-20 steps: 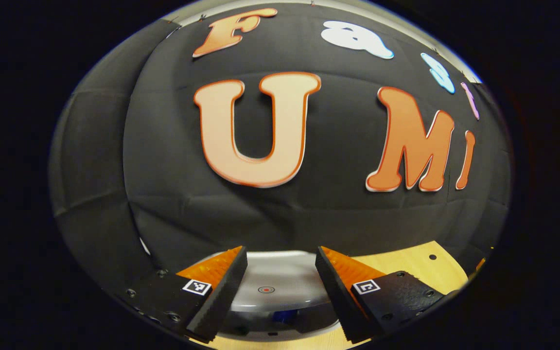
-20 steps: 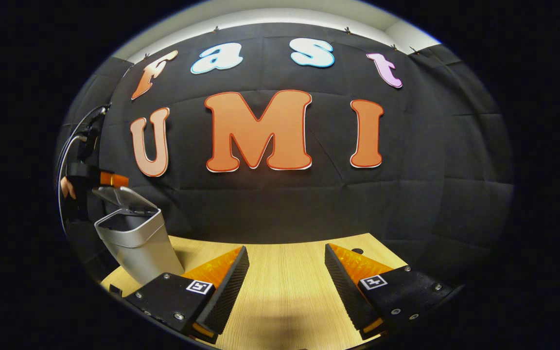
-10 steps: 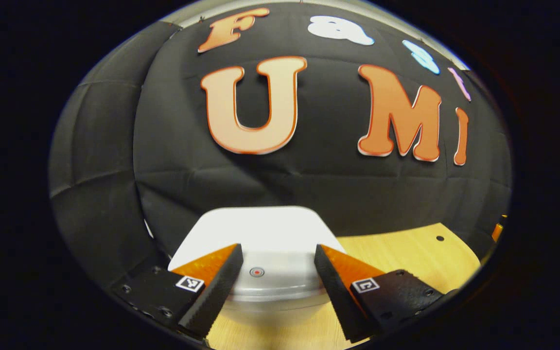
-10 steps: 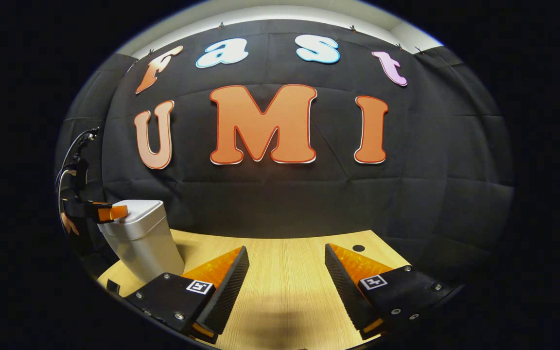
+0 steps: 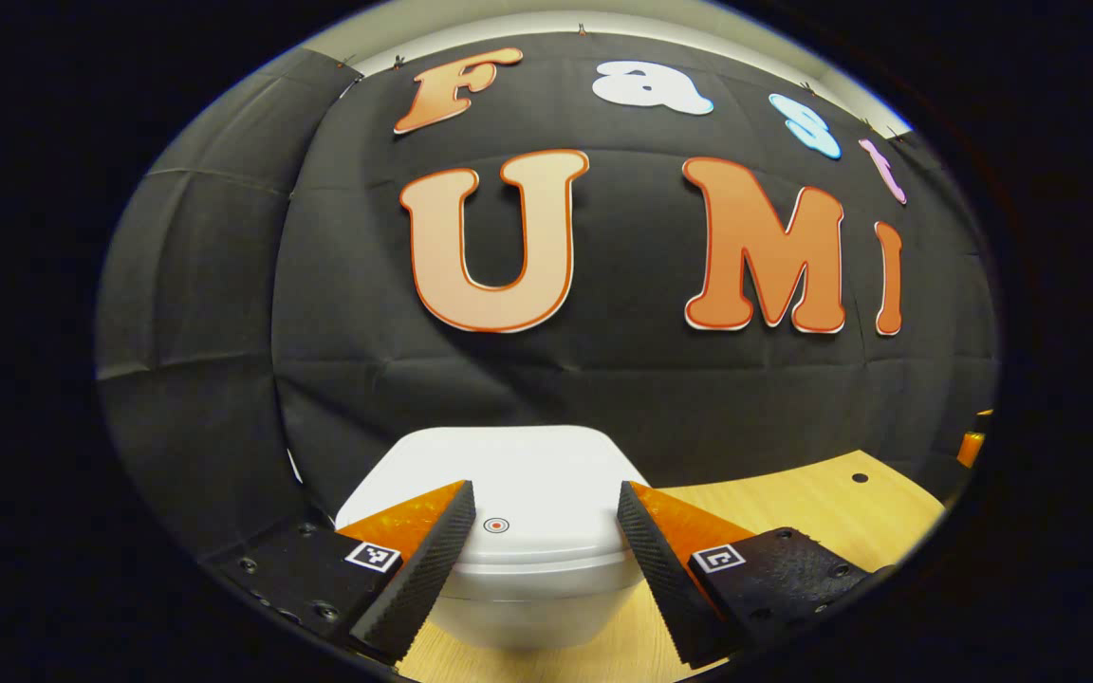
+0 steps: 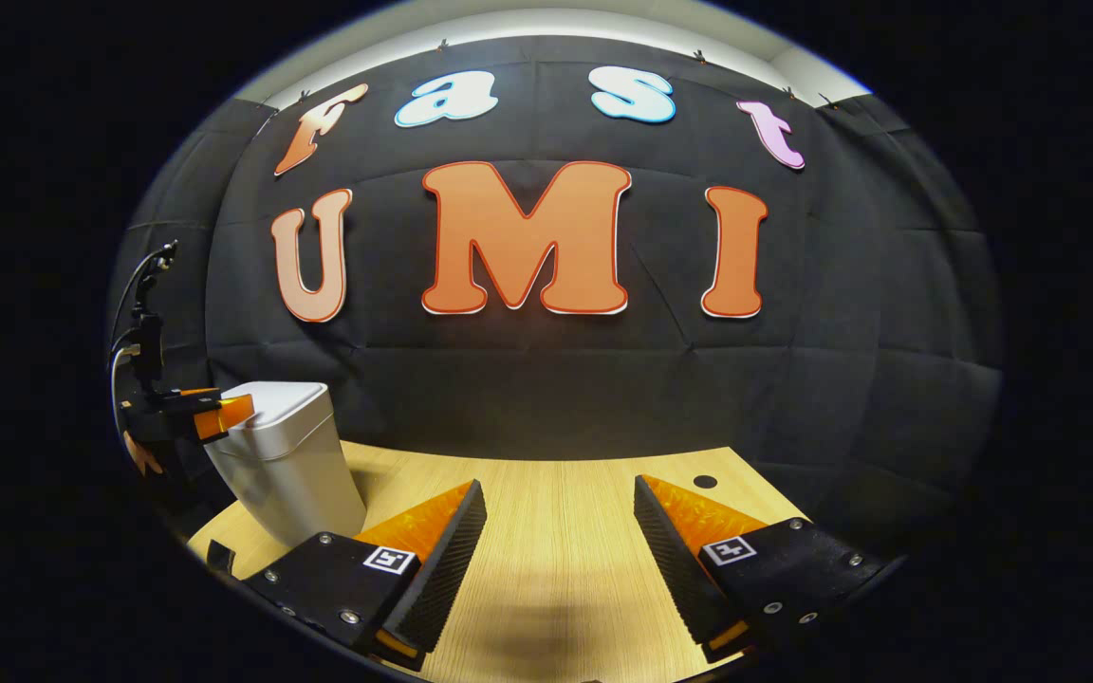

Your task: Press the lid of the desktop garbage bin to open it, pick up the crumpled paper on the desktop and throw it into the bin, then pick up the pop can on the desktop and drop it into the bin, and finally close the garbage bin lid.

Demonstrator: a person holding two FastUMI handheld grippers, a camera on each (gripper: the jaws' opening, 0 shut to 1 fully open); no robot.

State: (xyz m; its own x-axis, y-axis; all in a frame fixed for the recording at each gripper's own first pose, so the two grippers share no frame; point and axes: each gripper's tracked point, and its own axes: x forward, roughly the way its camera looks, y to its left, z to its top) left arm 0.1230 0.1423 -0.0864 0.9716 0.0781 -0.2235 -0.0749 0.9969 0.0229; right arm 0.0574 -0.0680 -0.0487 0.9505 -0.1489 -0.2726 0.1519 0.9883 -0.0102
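Observation:
The grey desktop bin (image 5: 518, 598) stands right in front of my left gripper (image 5: 544, 493), its pale lid (image 5: 509, 465) down flat, a small red ring mark near the front edge. The left gripper is open, its fingers on either side of the lid's front with nothing between them. In the right gripper view the bin (image 6: 290, 474) stands at the far left of the wooden table (image 6: 556, 569), lid (image 6: 276, 396) shut, with the left gripper (image 6: 219, 415) level with the lid's edge; whether it touches is unclear. My right gripper (image 6: 558, 489) hovers open over bare tabletop.
The black booth wall runs close behind the bin and along the table's far edge. A small round hole (image 6: 704, 482) sits in the tabletop at the back right. A hand (image 6: 140, 453) and cables (image 6: 138, 304) show behind the left gripper.
The bin lid, tilted up one second ago, has come down and now lies shut. My left gripper followed it down, then drew back a little. The right gripper has barely shifted.

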